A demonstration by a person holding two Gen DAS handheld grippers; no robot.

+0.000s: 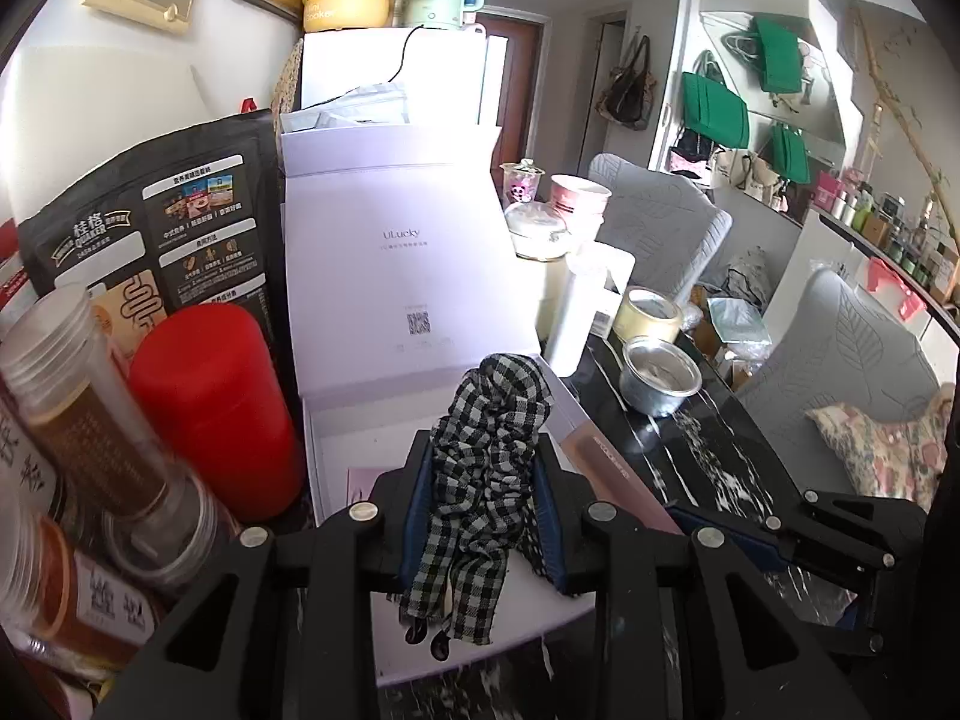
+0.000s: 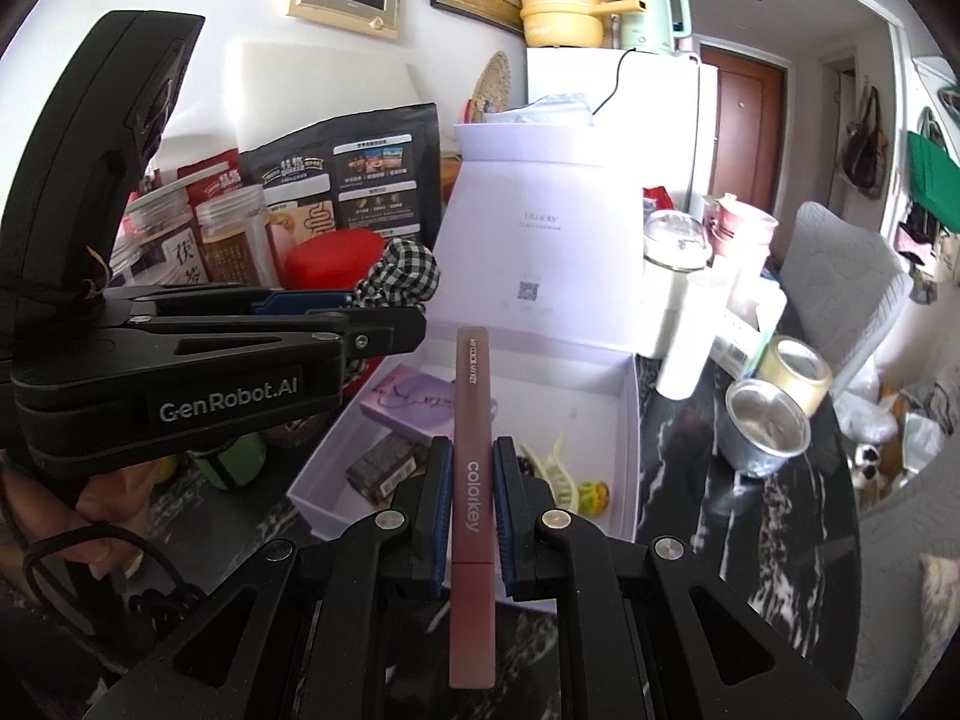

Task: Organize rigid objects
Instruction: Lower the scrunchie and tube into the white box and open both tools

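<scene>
My left gripper (image 1: 483, 456) is shut on a black-and-white checked scrunchie (image 1: 480, 450) and holds it above the open white box (image 1: 336, 450). It also shows in the right wrist view (image 2: 384, 306), with the scrunchie (image 2: 402, 276) at its tip. My right gripper (image 2: 471, 468) is shut on a long pink "colorkey" box (image 2: 474, 480), held over the white box (image 2: 624, 420). Inside the box lie a purple packet (image 2: 408, 402), a dark small box (image 2: 384, 468), a pale hair claw (image 2: 558, 468) and a small yellow-green item (image 2: 591, 495).
The box lid (image 1: 396, 264) stands upright behind. A red canister (image 1: 210, 402), jars (image 1: 90, 420) and a black oats bag (image 1: 156, 228) crowd the left. A metal cup (image 1: 660, 375), tape roll (image 1: 651, 315) and white bottle (image 1: 579, 312) stand right on the black marble table (image 2: 750, 528).
</scene>
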